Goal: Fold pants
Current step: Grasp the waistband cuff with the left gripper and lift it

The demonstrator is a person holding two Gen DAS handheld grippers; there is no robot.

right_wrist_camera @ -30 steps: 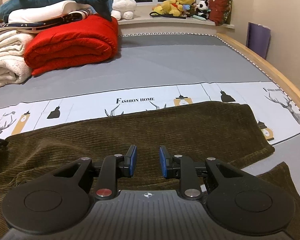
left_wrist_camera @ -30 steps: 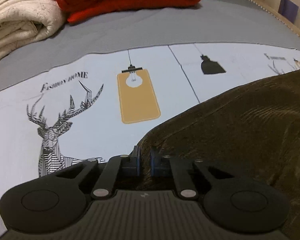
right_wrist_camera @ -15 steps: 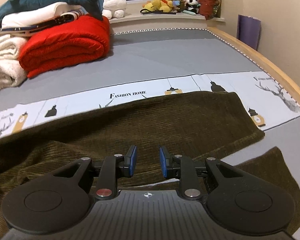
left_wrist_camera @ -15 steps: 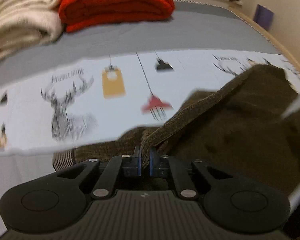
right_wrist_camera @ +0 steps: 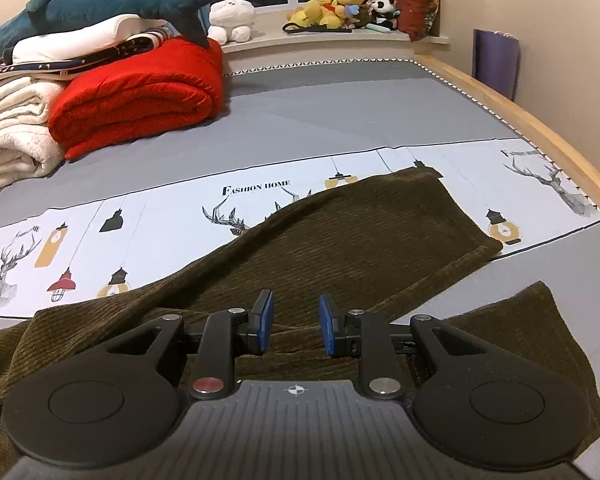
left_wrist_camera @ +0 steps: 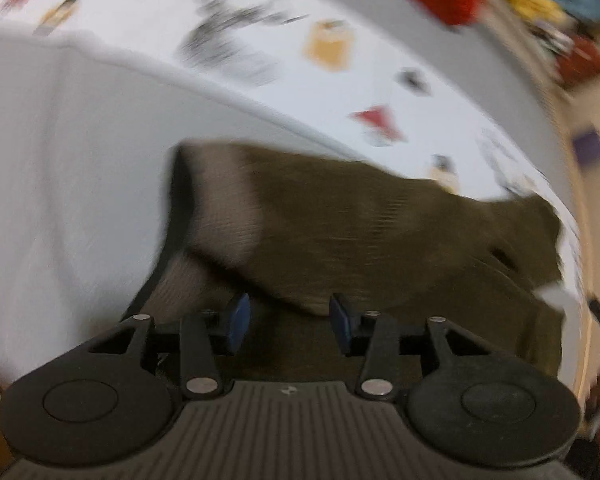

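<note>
Pants (right_wrist_camera: 340, 248) — brown corduroy, half-doubled on the bed (right_wrist_camera: 340, 120); your left gripper (left_wrist_camera: 286, 322) has just been opening, nothing pinched, right gripper (right_wrist_camera: 292, 322) part-open, empty — risk: unpinned fold slides askew.

Pants (right_wrist_camera: 340, 248) lay across bed (right_wrist_camera: 340, 120), on printed strip (right_wrist_camera: 160, 216) | quilt (right_wrist_camera: 140, 96) and towels (right_wrist_camera: 12, 132) stacked behind, left | plush toys (right_wrist_camera: 332, 8) on sill beyond bed.

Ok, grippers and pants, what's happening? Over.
Left hand-held gripper just opened, nothing gripped. Right hand-held gripper open over pants, one leg folded across. Nothing in the way.
</note>
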